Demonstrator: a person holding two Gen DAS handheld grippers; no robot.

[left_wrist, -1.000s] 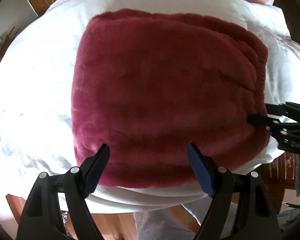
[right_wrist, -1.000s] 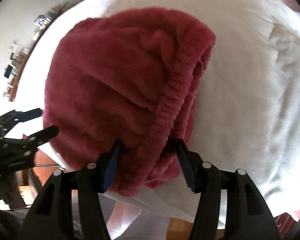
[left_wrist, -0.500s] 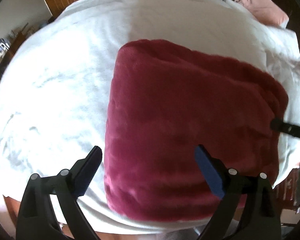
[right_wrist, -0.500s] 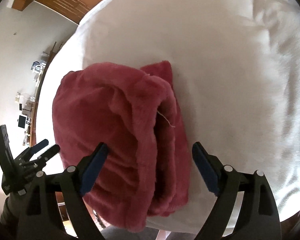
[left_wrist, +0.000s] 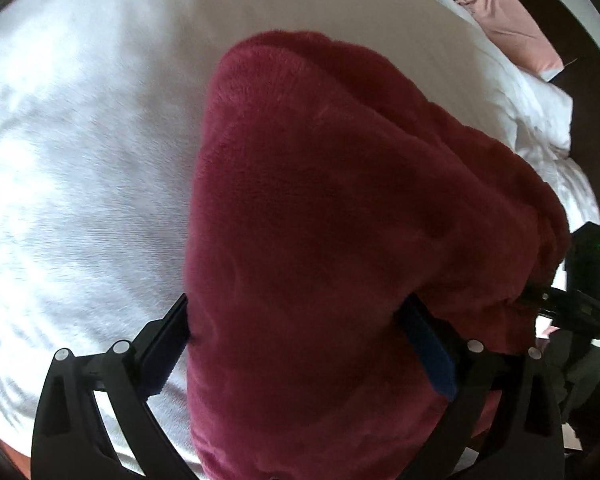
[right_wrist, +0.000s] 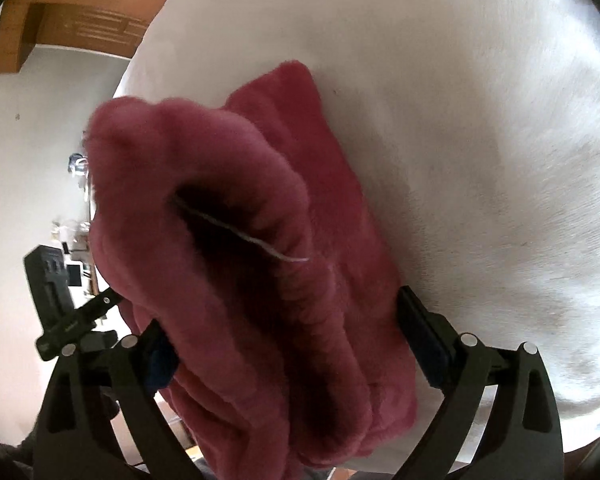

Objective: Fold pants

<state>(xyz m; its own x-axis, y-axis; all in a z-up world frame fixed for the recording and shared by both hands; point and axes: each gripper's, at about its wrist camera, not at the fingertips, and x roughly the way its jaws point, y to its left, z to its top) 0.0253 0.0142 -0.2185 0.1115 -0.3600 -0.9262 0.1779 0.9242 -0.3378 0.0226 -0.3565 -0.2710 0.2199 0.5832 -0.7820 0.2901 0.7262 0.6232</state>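
The folded dark red fleece pants (left_wrist: 340, 220) lie on the white bed (left_wrist: 80, 160) as a thick bundle. In the left wrist view the bundle fills the space between my left gripper's (left_wrist: 304, 340) wide-spread fingers, its near edge raised. In the right wrist view the ribbed waistband end (right_wrist: 240, 260) bulges up between my right gripper's (right_wrist: 288, 340) wide-spread fingers, with a loose white thread on it. Both grippers straddle the thick bundle's near edge with the jaws wide apart. The right gripper's body shows at the right of the left wrist view (left_wrist: 572, 304).
A pink pillow (left_wrist: 512, 32) and rumpled white bedding (left_wrist: 540, 120) lie at the far right of the bed. A white wall (right_wrist: 28, 140) and a wooden wardrobe (right_wrist: 80, 20) stand beyond the bed's left side.
Both grippers have pushed in around the bundle's near edge. The pants' near edge has risen off the bed and bulges toward the cameras.
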